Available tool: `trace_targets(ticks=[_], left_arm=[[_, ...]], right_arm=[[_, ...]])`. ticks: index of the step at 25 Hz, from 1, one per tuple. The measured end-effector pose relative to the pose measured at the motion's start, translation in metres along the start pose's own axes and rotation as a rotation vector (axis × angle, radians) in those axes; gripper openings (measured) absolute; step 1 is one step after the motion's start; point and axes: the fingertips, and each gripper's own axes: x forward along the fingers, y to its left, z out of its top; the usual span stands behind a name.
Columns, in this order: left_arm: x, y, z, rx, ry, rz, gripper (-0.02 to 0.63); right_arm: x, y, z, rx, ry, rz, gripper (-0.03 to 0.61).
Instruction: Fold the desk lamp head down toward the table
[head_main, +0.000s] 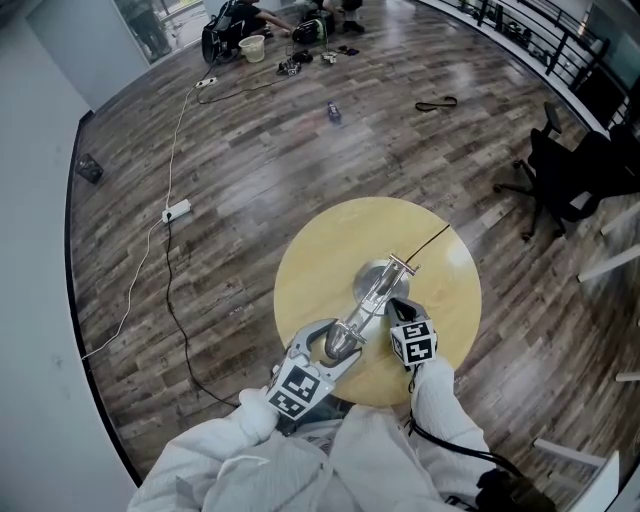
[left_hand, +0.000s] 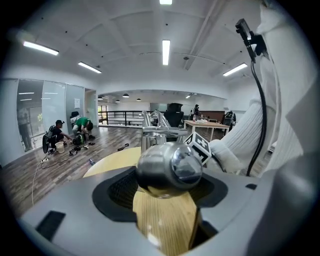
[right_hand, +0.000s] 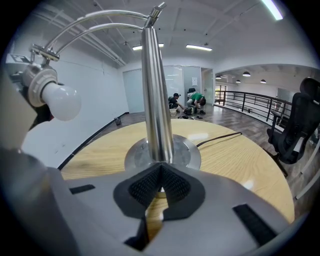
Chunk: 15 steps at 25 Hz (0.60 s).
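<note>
Table: round wooden top (head_main: 450, 300) carried the lamp base (right_hand: 187, 152) at its centre.
Lamp head (left_hand: 167, 170): sat over the table's near edge.
Left gripper (head_main: 341, 345): jaws spread around the head.
Right gripper (right_hand: 160, 187): clamped on the lamp post (right_hand: 155, 100).

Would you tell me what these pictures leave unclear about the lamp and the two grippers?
- Left gripper view: the lamp head covers the left gripper's pads, so contact is unclear.
- Right gripper view: the right gripper's jaws, nearly together, hide the pole's foot; a clamp is unclear.
- Head view: the cable is lost past the table edge, too thin.
</note>
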Motion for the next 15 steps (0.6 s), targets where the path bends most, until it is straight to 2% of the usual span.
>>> trace_targets(ticks=[6,15], left_arm=[[0.014,0.005,-0.012,0.023,-0.041,-0.002,0.298],[0.041,0.010,-0.033,0.045,-0.009,0.005,0.298]], right_arm=[[0.000,0.001,0.000,0.001,-0.001,-0.008,0.011],[0.002,-0.001,0.000,0.003,0.002,-0.017,0.011]])
